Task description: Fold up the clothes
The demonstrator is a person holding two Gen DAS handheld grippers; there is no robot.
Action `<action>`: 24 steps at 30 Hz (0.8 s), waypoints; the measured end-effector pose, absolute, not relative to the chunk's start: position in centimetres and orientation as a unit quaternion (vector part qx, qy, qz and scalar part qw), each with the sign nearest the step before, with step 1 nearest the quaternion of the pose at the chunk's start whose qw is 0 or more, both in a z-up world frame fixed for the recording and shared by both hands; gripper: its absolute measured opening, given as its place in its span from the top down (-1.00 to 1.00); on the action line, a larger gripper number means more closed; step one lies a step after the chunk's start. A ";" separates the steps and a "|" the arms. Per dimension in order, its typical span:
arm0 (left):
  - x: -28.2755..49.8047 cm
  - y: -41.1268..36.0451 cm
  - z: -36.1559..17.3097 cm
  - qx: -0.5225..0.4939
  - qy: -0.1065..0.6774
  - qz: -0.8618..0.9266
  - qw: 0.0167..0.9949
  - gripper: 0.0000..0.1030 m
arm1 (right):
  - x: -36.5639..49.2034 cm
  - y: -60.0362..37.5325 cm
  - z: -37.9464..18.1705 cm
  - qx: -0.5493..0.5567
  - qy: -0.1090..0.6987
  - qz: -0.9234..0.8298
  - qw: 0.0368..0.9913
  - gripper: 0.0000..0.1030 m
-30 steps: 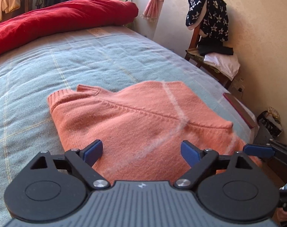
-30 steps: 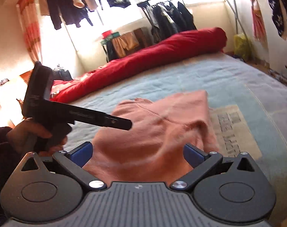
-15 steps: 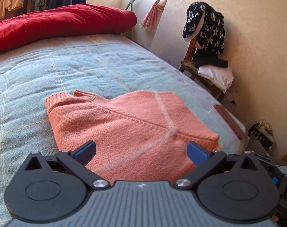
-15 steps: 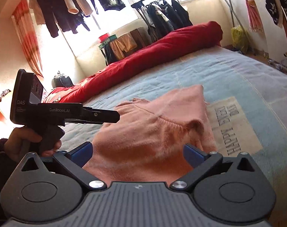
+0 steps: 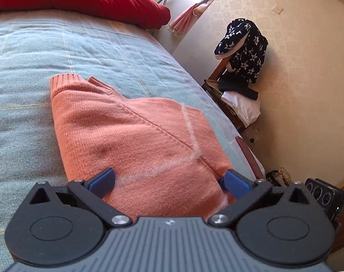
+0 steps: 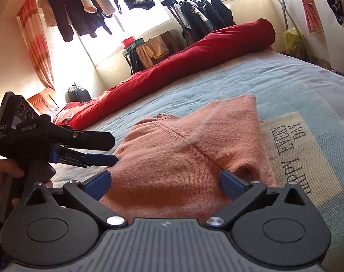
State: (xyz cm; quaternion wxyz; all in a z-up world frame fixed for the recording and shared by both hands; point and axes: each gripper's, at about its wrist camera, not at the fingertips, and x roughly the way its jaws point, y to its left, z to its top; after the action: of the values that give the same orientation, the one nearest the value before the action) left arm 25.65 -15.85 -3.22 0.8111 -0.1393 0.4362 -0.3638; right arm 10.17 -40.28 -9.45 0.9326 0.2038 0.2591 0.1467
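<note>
A salmon-orange knitted sweater (image 5: 137, 140) lies folded on the blue-grey bedspread (image 5: 31, 63), its ribbed collar at the far left. My left gripper (image 5: 169, 181) hangs just above the sweater's near edge, jaws open wide, nothing between the blue pads. In the right wrist view the sweater (image 6: 183, 158) shows a raised fold near its right side. My right gripper (image 6: 166, 183) is open over the near edge too, pads off the cloth. The left gripper (image 6: 114, 149) shows side-on at the left, held by a hand (image 6: 4, 172).
A red duvet (image 6: 194, 56) lies rolled along the far side of the bed. The bed's right edge drops to a chair (image 5: 219, 77) with a star-patterned garment (image 5: 242, 52) and white cloth (image 5: 242, 108). Hanging clothes (image 6: 201, 15) stand by the window. A lettered patch (image 6: 292, 149) lies beside the sweater.
The left gripper's jaws opened wider and its view rolled, tilting the bed. Both grippers drew in lower over the sweater's near edge. The sweater settled and lies still.
</note>
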 end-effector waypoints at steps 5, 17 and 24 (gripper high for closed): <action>24.4 -16.1 -1.9 -0.121 0.439 -0.353 0.817 -0.98 | 9.1 -40.0 -8.2 0.214 0.273 0.136 0.928 -1.00; 17.4 -15.9 -4.6 -0.143 0.473 -0.379 0.783 -0.98 | 2.7 -39.7 -8.7 0.175 0.284 0.144 0.932 -1.00; 15.5 -15.2 -3.8 -0.148 0.457 -0.375 0.793 -0.98 | 2.4 -39.1 -7.7 0.164 0.280 0.157 0.933 -1.00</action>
State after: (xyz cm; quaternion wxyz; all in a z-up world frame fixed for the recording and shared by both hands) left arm 15.50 -15.16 -3.77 0.7934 -0.1478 0.4565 -0.3745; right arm 2.39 -39.15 -7.72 0.9328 0.1642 0.2798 0.1567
